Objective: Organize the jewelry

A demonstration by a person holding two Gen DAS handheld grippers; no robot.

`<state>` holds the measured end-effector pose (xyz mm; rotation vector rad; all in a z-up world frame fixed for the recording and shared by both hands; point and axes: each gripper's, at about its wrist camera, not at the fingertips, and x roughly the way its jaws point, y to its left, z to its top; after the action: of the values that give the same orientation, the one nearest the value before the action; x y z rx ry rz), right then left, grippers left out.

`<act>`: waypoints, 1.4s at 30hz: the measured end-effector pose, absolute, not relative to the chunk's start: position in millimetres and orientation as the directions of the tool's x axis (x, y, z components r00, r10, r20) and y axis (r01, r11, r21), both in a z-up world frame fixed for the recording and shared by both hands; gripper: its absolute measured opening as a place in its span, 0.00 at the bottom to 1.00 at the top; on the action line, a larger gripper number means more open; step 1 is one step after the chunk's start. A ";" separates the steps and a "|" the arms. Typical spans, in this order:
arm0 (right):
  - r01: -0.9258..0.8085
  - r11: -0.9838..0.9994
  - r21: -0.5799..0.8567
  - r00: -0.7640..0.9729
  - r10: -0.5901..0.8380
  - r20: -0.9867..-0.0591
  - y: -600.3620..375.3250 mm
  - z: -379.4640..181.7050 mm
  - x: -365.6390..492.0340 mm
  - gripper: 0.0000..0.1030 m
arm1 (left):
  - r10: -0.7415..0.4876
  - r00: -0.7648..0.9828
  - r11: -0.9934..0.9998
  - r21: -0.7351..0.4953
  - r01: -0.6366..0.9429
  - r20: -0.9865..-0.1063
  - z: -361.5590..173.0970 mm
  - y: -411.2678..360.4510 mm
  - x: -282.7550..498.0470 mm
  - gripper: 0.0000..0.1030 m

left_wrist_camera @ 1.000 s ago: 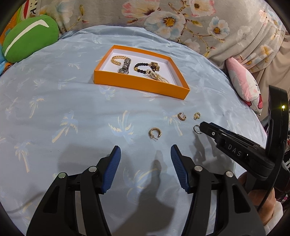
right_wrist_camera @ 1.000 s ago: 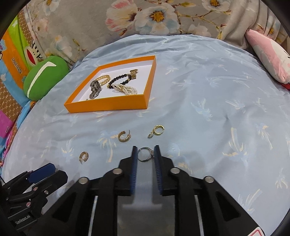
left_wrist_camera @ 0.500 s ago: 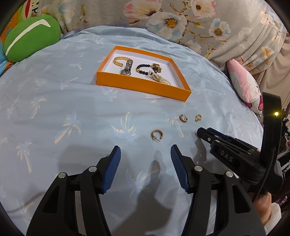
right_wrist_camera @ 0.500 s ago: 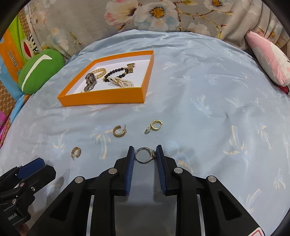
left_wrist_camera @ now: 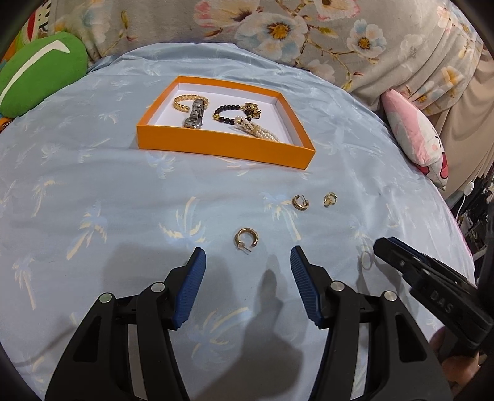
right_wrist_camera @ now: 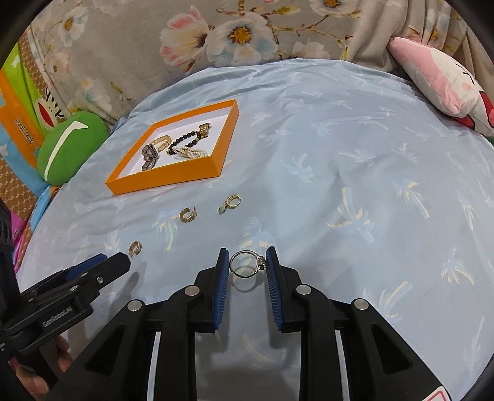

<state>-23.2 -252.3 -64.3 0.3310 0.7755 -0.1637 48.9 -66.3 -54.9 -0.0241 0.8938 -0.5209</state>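
- The right claw (right_wrist_camera: 247,262) pinches one silver ring (right_wrist_camera: 247,264) between its two blue pads, and the ring hangs just above the bed (right_wrist_camera: 355,172).
- Its shadow falls on the blue sheet right under it.
- The left claw (left_wrist_camera: 247,265) is spread wide with nothing in it, and it hovers over the bed.
- Just past its tips lies one gold hoop (left_wrist_camera: 245,240).
- There are three gold earrings loose on the sheet: that hoop, a second hoop (left_wrist_camera: 299,202) farther on, and a small one (left_wrist_camera: 329,199) just beside the second.
- One orange box (left_wrist_camera: 222,147) sits farther back on the bed, well apart from the earrings.
- In the box I count four things: one gold bracelet (left_wrist_camera: 182,102), one silver watch (left_wrist_camera: 195,114), one black bead bracelet (left_wrist_camera: 227,112) and one pearl bracelet (left_wrist_camera: 257,131).
- They lie close, and some touch.
- One green pillow (left_wrist_camera: 37,77) lies at the left edge of the bed.
- One pink pillow (left_wrist_camera: 413,135) lies at the right edge.
- Flowered cloth (left_wrist_camera: 278,27) is behind the bed.
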 end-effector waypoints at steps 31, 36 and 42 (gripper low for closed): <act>0.117 0.959 0.258 0.788 0.068 -0.612 -241.0 0.2 46.2 0.22 | -0.447 0.584 0.872 -0.186 0.452 -0.678 -0.4 -68.6 109.1 0.16; 0.091 0.956 0.280 0.789 0.102 -0.606 -246.4 10.3 108.6 0.22 | -0.414 0.624 0.890 -0.150 0.431 -0.663 21.4 -68.2 163.6 0.16; 0.090 0.952 0.293 0.762 0.124 -0.636 -248.0 -3.5 164.9 0.22 | -0.401 0.646 0.894 -0.121 0.432 -0.649 33.9 -83.8 225.7 0.16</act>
<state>164.9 -248.0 -3.5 0.3179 0.7073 0.0191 225.7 -83.8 33.9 0.0461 0.7275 -0.4739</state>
